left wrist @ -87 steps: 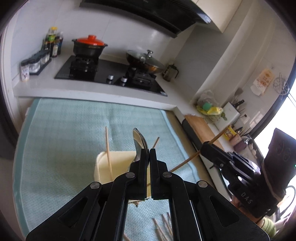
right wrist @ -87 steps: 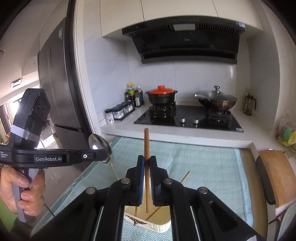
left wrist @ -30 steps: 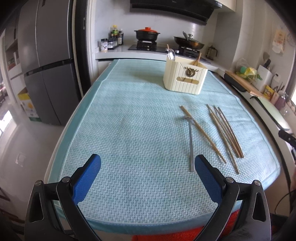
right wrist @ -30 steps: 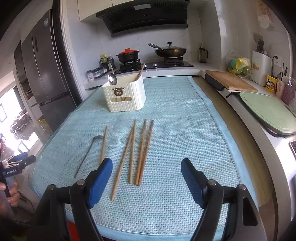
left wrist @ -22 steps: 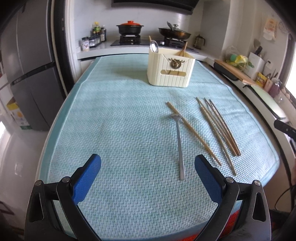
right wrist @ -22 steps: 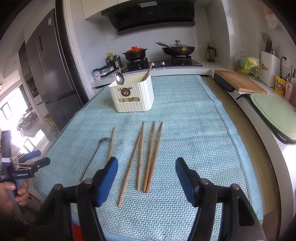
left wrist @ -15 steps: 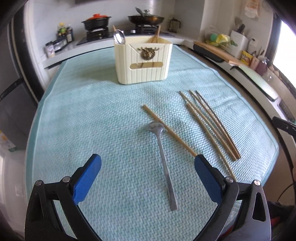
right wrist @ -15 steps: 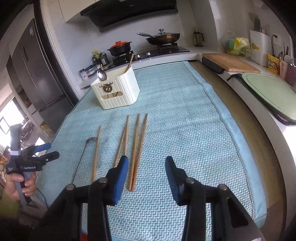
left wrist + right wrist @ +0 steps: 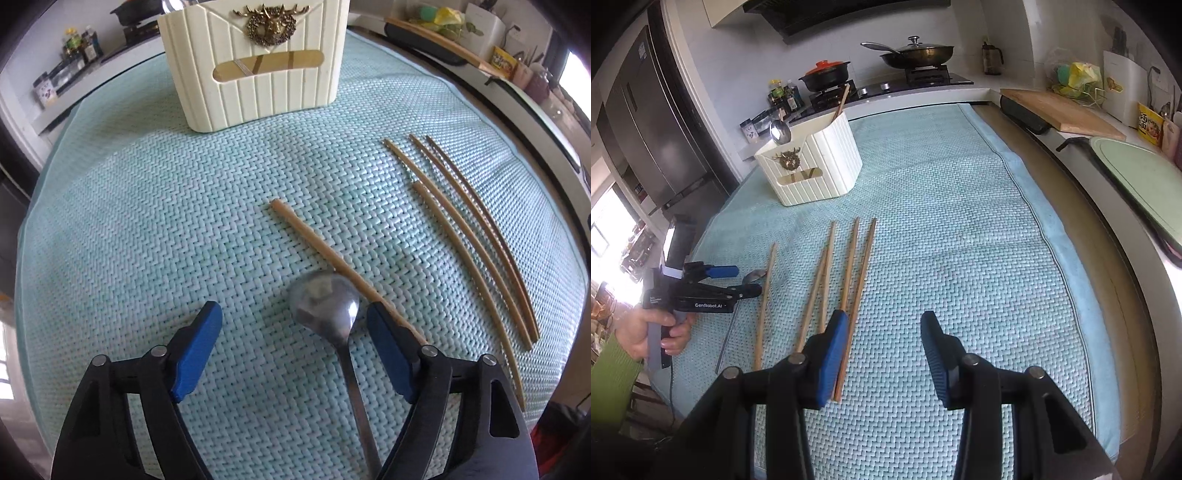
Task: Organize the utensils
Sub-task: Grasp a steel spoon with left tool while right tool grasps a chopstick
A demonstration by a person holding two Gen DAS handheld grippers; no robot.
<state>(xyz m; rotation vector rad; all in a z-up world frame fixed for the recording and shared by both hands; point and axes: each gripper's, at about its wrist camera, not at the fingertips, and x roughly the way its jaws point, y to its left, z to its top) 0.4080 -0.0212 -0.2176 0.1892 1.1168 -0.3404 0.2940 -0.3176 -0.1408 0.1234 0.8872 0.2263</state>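
Left gripper (image 9: 291, 332) gapes, empty, astride the steel spoon (image 9: 325, 301); the lone wooden chopstick (image 9: 332, 260) touching the bowl could get pinched too; right gripper (image 9: 882, 341) likewise gapes.

the left gripper (image 9: 293, 341) is now brought low over the mat with its jaws narrowed around the bowl of the spoon (image 9: 325, 300), while the right gripper (image 9: 882, 345) is lowered beside the four chopsticks (image 9: 849, 266), its jaws narrowed too.
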